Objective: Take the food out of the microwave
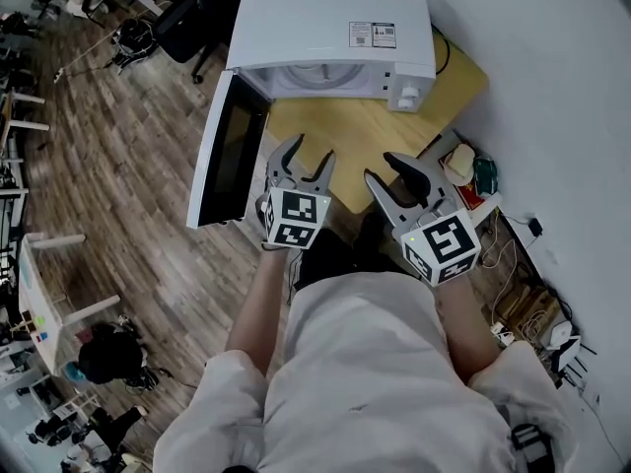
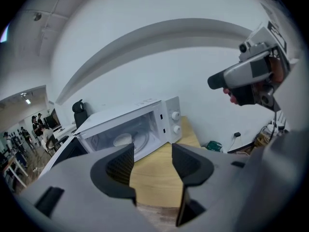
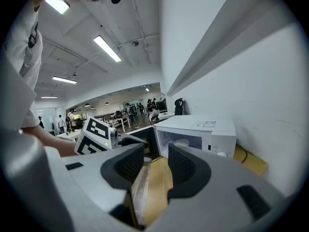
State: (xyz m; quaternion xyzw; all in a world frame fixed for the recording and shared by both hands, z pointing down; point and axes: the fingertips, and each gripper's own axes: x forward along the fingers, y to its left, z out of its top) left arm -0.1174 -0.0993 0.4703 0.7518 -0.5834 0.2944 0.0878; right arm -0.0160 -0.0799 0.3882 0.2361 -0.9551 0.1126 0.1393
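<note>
A white microwave [image 1: 330, 33] stands at the back of a wooden table [image 1: 365, 136], its door [image 1: 227, 151] swung wide open to the left. Inside it, the left gripper view shows a pale dish of food [image 2: 122, 139] on the turntable, seen smaller as the dish [image 3: 182, 142] in the right gripper view. My left gripper [image 1: 309, 158] hovers open over the table's front left, short of the cavity. My right gripper [image 1: 386, 170] is open beside it, also empty and clear of the microwave.
A wall runs behind and to the right of the table. Cables, a power strip and small items [image 1: 473, 170] lie on the floor at right. The open door overhangs the table's left edge. An office with desks and people lies at left.
</note>
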